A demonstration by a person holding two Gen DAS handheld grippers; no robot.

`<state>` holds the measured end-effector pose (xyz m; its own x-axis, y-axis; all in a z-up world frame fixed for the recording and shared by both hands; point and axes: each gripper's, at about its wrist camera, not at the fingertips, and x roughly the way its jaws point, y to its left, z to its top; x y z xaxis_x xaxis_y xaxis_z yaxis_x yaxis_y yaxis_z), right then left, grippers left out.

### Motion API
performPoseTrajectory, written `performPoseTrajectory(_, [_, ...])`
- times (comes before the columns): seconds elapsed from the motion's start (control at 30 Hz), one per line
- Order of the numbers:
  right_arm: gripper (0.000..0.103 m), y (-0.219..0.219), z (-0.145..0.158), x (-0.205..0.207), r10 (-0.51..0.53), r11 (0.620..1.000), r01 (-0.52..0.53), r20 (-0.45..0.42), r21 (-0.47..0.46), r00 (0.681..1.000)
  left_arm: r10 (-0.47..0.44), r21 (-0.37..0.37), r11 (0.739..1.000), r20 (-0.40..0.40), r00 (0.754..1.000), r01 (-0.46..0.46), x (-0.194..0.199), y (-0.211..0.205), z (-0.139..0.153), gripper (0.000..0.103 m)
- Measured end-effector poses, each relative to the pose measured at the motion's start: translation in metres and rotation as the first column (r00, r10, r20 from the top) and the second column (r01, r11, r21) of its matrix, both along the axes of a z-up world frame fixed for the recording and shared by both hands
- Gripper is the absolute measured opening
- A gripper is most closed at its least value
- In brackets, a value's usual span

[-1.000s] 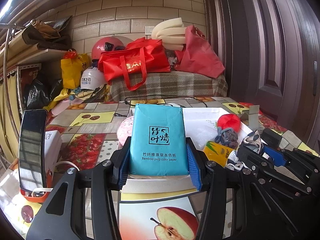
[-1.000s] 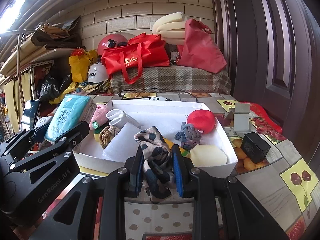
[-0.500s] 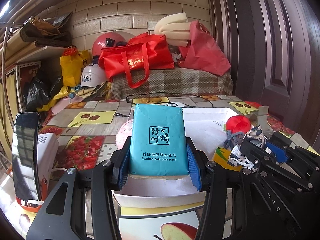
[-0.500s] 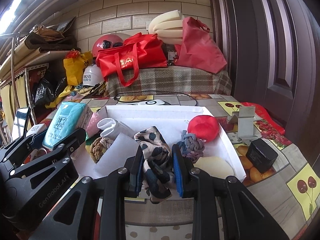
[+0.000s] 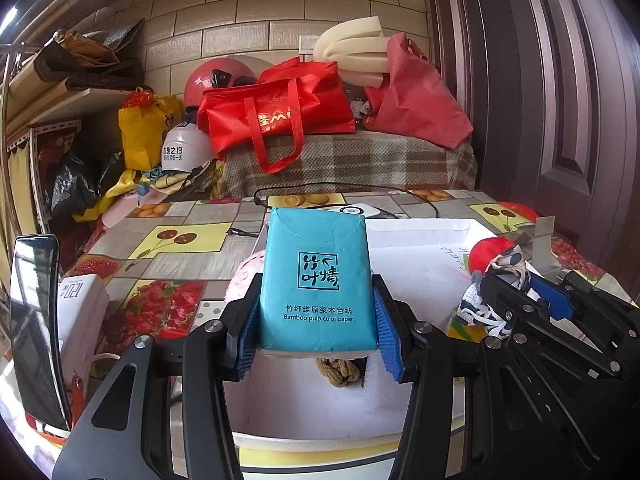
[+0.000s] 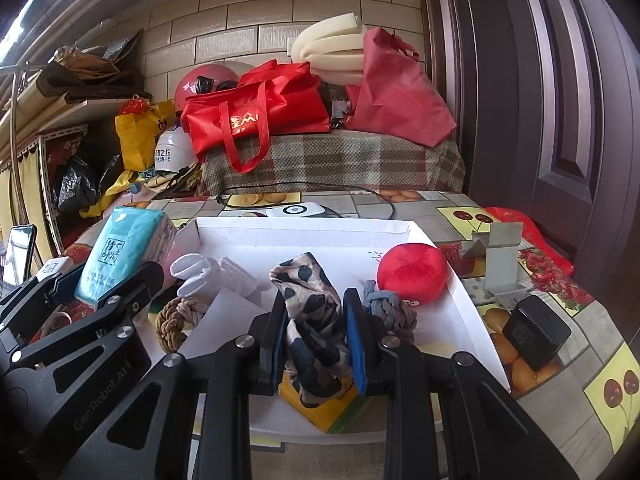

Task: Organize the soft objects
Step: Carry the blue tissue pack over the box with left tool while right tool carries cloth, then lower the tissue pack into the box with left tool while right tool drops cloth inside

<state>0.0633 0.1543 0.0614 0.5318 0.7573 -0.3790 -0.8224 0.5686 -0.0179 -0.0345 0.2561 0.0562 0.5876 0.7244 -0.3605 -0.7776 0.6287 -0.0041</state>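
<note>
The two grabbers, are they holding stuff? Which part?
Left gripper squeezes the blue tissue pack by its lower sides. Right gripper pinches the spotted cloth mid-bunch.

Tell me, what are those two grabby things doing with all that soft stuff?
Someone is sorting soft things into a white box. The left tool grips a blue tissue pack above the box's left end. The right tool pinches a spotted cloth over the box. Inside already lie a red plush ball, white socks and knotted ropes.
</note>
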Motion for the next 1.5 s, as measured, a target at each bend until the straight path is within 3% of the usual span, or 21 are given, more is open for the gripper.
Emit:
performPoseTrajectory(0.2, [0.026,0.010,0.001,0.008,-0.010,1.000,0.010,0.002,-0.002,1.000,0.010,0.016,1.000,-0.014,1.000,-0.010,0.011,0.008,0.001,0.050])
performPoseTrajectory(0.63, [0.026,0.028,0.001,0.026,-0.042,0.999,0.042,-0.004,-0.025,0.999,0.006,-0.030,1.000,-0.052,0.999,-0.008,0.028,0.031,-0.003,0.050])
performPoseTrajectory(0.93, [0.026,0.042,0.001,0.032,-0.065,0.997,0.067,0.036,-0.046,0.997,0.001,-0.009,1.000,-0.085,0.996,-0.002,0.039,0.034,-0.003,0.050])
performPoseTrajectory(1.33, [0.027,0.046,0.001,0.037,-0.067,0.996,0.068,0.022,-0.055,0.998,-0.019,-0.020,1.000,-0.115,0.993,0.016,0.049,0.038,-0.006,0.053])
performPoseTrajectory(1.43, [0.039,0.045,0.002,0.037,-0.078,0.996,0.080,0.031,-0.044,0.996,-0.005,-0.018,1.000,-0.103,0.995,0.004,0.047,0.039,-0.005,0.058])
performPoseTrajectory(1.5, [0.054,0.042,0.002,0.040,-0.098,0.995,0.099,0.022,-0.033,0.995,0.014,-0.019,1.000,-0.086,0.996,-0.015,0.044,0.040,-0.004,0.063])
